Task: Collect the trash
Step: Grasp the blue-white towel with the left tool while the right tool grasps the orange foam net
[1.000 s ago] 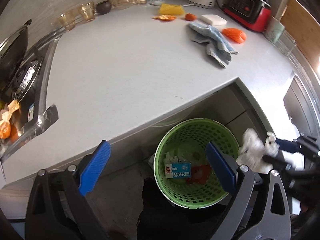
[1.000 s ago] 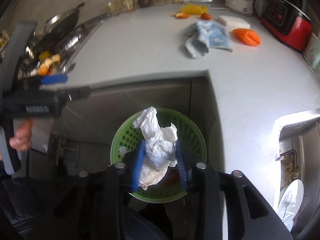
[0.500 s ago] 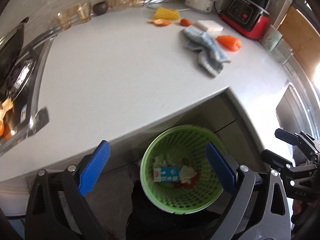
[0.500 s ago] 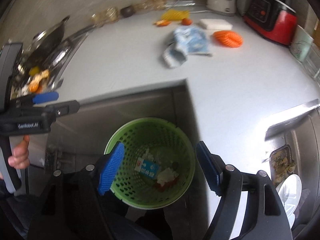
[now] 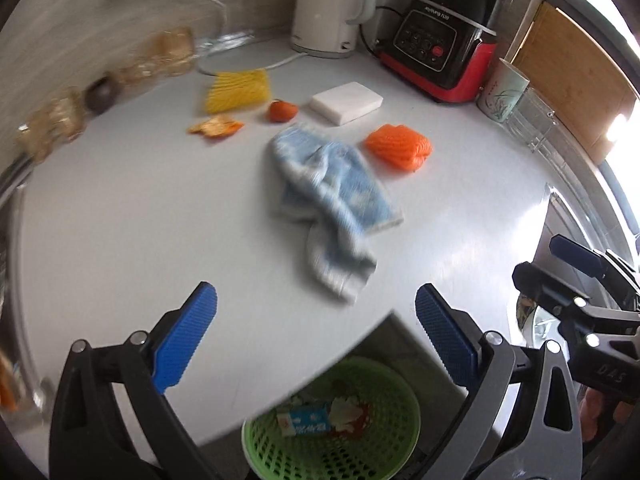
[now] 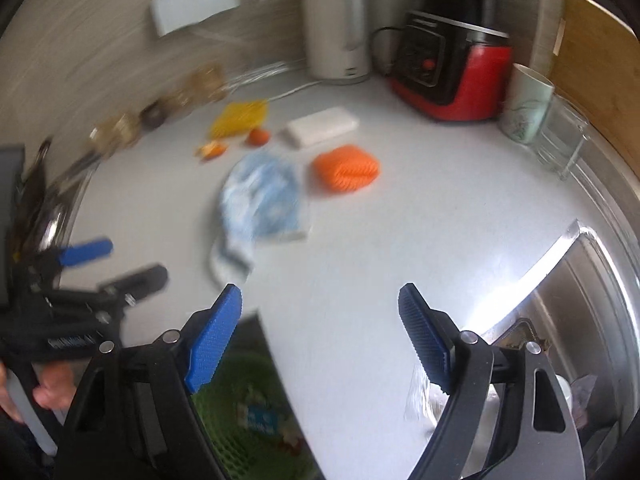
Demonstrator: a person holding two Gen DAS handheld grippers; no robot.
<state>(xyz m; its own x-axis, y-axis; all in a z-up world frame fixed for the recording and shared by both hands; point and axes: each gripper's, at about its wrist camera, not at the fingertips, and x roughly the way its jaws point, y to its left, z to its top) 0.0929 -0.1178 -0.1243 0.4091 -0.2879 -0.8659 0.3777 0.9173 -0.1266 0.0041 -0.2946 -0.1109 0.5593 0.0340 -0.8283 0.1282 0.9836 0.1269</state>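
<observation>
My left gripper (image 5: 314,300) is open and empty, over the front edge of the white counter (image 5: 120,220). My right gripper (image 6: 320,292) is also empty, its jaws still opening above the counter. Each shows in the other's view: the right gripper (image 5: 560,264) at the right edge, the left gripper (image 6: 116,260) at the left. Below the counter stands the green basket (image 5: 414,412), seen too in the right wrist view as the blurred basket (image 6: 224,432). It holds a blue-and-white carton (image 5: 306,420) and crumpled white paper (image 5: 344,408). An orange peel (image 5: 216,127) and a small orange-red scrap (image 5: 282,111) lie far back.
A blue towel (image 5: 332,196) lies mid-counter, with an orange scrubber (image 5: 400,151), a white block (image 5: 346,102) and a yellow cloth (image 5: 236,92) behind it. A kettle (image 5: 328,4), a red blender (image 5: 440,52) and a cup (image 5: 502,92) line the back. The steel sink (image 6: 580,320) is at right.
The right gripper opened and dropped the white paper into the basket. Both grippers then rose and swung from above the basket to over the counter.
</observation>
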